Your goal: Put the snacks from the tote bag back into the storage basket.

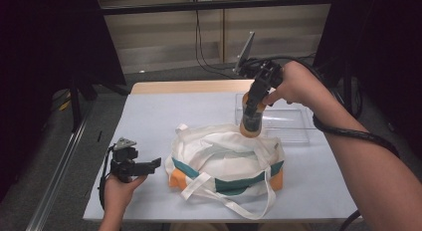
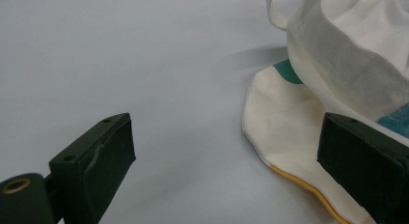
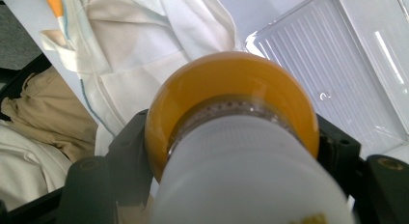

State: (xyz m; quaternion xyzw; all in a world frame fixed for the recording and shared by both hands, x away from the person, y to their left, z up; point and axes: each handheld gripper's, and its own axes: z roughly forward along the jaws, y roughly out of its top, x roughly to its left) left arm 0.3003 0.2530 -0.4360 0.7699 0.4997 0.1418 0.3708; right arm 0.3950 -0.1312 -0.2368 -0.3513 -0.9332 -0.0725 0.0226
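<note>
Right gripper (image 1: 255, 102) pinches an orange bottle (image 1: 250, 122) by the body near its white cap, base hanging below over the tote bag (image 1: 226, 159). Rigid, smooth plastic, probably light; could slip. Left gripper (image 1: 149, 165) spread, empty beside the bag.

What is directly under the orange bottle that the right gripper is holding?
The orange bottle, clamped in the right gripper, hangs over the white tote bag's back edge, beside the clear plastic tray. Whether anything lies inside the bag is hidden by its folds.
</note>
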